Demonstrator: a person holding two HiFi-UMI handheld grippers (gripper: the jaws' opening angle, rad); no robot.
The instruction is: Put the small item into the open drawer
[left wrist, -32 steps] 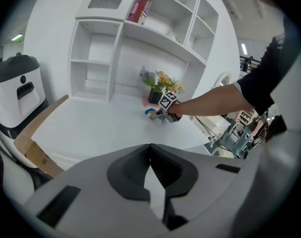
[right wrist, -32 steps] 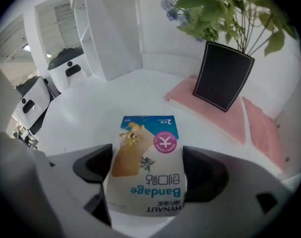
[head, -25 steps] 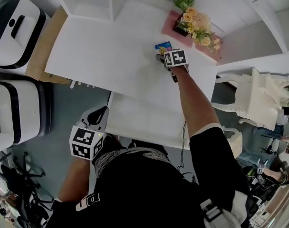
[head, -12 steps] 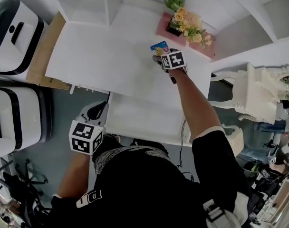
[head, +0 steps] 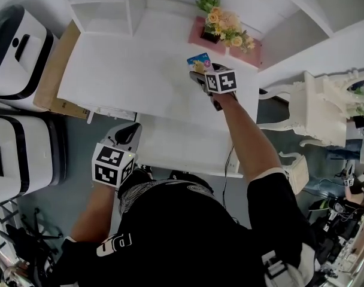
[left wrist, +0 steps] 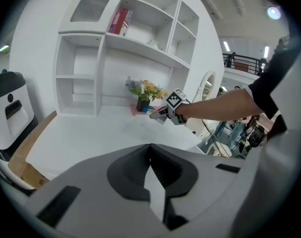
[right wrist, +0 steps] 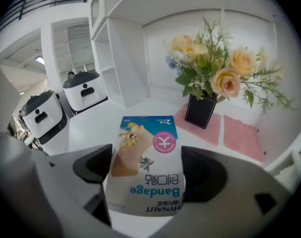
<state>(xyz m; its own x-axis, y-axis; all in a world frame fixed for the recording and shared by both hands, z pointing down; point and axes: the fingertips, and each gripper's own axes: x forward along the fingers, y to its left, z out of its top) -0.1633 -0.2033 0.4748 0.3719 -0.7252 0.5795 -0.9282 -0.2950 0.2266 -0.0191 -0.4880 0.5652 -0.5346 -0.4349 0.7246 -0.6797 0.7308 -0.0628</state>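
White desk [head: 134,76] under shelves [left wrist: 140,43], flowers [head: 224,24] behind; right claw [right wrist: 148,175] grips bandage box [right wrist: 149,133].

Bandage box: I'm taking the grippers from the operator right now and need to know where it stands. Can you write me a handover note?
Right gripper: jaws closed on the sides of the blue-and-white cardboard bandage box, over the white desk top, near the black pot of flowers.
Left gripper: jaws together, empty, held low at the desk's front.
Drawer: the white pulled-out section below the desk's front edge looks like the open drawer.
Done: box gripped.
Left: bring it over the drawer and release it inside.
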